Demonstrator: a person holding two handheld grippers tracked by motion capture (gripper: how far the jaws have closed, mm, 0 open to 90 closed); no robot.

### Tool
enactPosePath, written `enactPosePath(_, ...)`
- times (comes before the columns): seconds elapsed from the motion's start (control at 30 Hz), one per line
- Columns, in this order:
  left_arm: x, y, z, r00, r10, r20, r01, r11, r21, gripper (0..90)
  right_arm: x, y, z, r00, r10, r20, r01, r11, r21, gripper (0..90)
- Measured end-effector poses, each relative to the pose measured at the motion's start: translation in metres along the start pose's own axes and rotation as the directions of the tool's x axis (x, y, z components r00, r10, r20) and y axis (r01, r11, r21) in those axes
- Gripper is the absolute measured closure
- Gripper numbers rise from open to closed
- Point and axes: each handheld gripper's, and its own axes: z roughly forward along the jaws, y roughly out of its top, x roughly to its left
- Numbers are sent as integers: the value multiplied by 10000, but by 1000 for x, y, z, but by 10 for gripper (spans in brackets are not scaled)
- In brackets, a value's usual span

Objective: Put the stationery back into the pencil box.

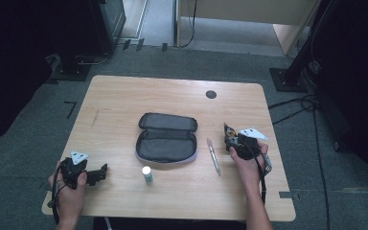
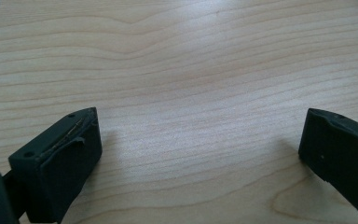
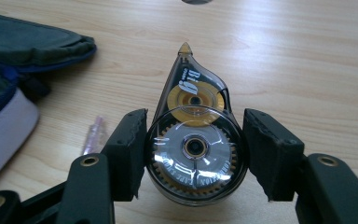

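1. Right gripper [image 3: 193,156] stood about half open, its two black pads pressed against the round sides of a correction tape dispenser [image 3: 193,140], which it held just above the wooden table [image 3: 307,56]
2. Its jaws clamped the wide wheel end of the dispenser, and the narrow amber tip pointed away from the hand, toward the far edge of the table
3. Seen from the high view, the right gripper [image 1: 234,139] and the dispenser [image 1: 229,133] sat to the right of the open pencil case [image 1: 166,138], with a pen [image 1: 213,155] lying between them and the case
4. A small white-capped tube [image 1: 146,174] stood just in front of the case, on the person's side
5. Left gripper [image 1: 96,173] rested well to the left of the case, near the table's front edge; its jaws stood wide apart with nothing but bare wood [image 2: 191,93] between them
6. My reading was that the dispenser was being carried to the open case. To do that well, the grip should stay firm on the smooth round shell, which could slip or twist; the hand should pass above the pen rather than sweep it, then lower the dispenser into the open lower half of the case before letting go
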Motion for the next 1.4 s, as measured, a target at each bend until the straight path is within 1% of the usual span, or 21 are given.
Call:
enactPosePath(0.07, 0, 0, 0, 10000, -4, 1, 4, 10000, -1, 0, 2, 1, -1, 10000, -69, -6, 69, 10000, -18, 421)
enactPosePath(0.1, 0, 0, 0, 10000, -2, 0, 2, 10000, -2, 0, 7, 3, -6, 9998, -179, -59, 179, 9998, -117, 421)
enactPosePath(0.13, 0, 0, 0, 10000, -1, -4, 1, 10000, -2, 0, 7, 3, -6, 9998, -179, -59, 179, 9998, -117, 421)
enactPosePath(0.17, 0, 0, 0, 10000, -5, -3, 5, 10000, -2, 0, 11, 5, -9, 9996, -217, -156, 214, 9995, -223, 421)
enactPosePath(0.2, 0, 0, 0, 10000, -1, -3, 1, 10000, -1, 0, 11, 5, -9, 9996, -217, -156, 214, 9995, -223, 421)
enactPosePath(0.27, 0, 0, 0, 10000, 1, 3, -1, 10000, 3, 0, 15, 6, -11, 9993, -260, -275, 252, 9993, -293, 421)
enactPosePath(0.37, 0, 0, 0, 10000, -1, 0, 1, 10000, 0, 0, 25, 9, -15, 9981, -328, -520, 307, 9987, -403, 422)
enactPosePath(0.47, 0, 0, 0, 10000, 0, -4, 0, 10000, 0, 0, 38, 12, -17, 9953, -431, -865, 387, 9979, -520, 421)
enactPosePath(0.5, 0, 0, 0, 10000, 0, -4, 0, 10000, 0, 0, 38, 12, -17, 9953, -431, -865, 387, 9979, -520, 421)
enactPosePath(0.53, 0, 0, 0, 10000, -3, -2, 3, 10000, 0, 0, 46, 14, -18, 9934, -590, -978, 536, 9969, -573, 421)
enactPosePath(0.57, 0, 0, 0, 10000, -2, -3, 2, 10000, -1, 0, 49, 14, -18, 9925, -630, -1047, 572, 9967, -570, 421)
enactPosePath(0.6, 0, 0, 0, 10000, -2, -3, 2, 10000, -1, 0, 49, 14, -18, 9925, -630, -1047, 572, 9967, -570, 421)
enactPosePath(0.63, 0, 0, 0, 10000, -4, -1, 4, 10000, -2, 0, 57, 15, -18, 9906, -740, -1153, 676, 9960, -584, 421)
enactPosePath(0.67, 0, 0, 0, 10000, -2, -2, 2, 10000, 0, 0, 57, 15, -18, 9906, -740, -1153, 676, 9960, -584, 421)
enactPosePath(0.7, 0, 0, 0, 10000, -3, -3, 3, 10000, -2, 0, 63, 15, -17, 9884, -820, -1277, 754, 9956, -560, 421)
enactPosePath(0.77, 0, 0, 0, 10000, -4, -3, 4, 10000, -2, 0, 65, 14, -16, 9877, -832, -1320, 761, 9954, -577, 422)
enactPosePath(0.87, 0, 0, 0, 10000, 0, 0, 0, 10000, 2, 0, 74, 13, -15, 9838, -901, -1549, 825, 9951, -552, 421)
enactPosePath(0.97, 0, 0, 0, 10000, -1, 0, 1, 10000, 0, 0, 80, 12, -13, 9807, -816, -1779, 736, 9960, -509, 421)
enactPosePath(1.23, 0, 0, 0, 10000, -2, 1, 2, 10000, 1, 0, 102, 9, -9, 9699, -1086, -2179, 1008, 9938, -466, 421)
enactPosePath(1.3, 0, 0, 0, 10000, 0, 0, 0, 10000, 1, 0, 105, 8, -8, 9684, -1148, -2213, 1072, 9932, -460, 421)
enactPosePath(1.4, 0, 0, 0, 10000, -1, -4, 1, 10000, 0, 0, 111, 7, -6, 9638, -1194, -2384, 1125, 9927, -426, 421)
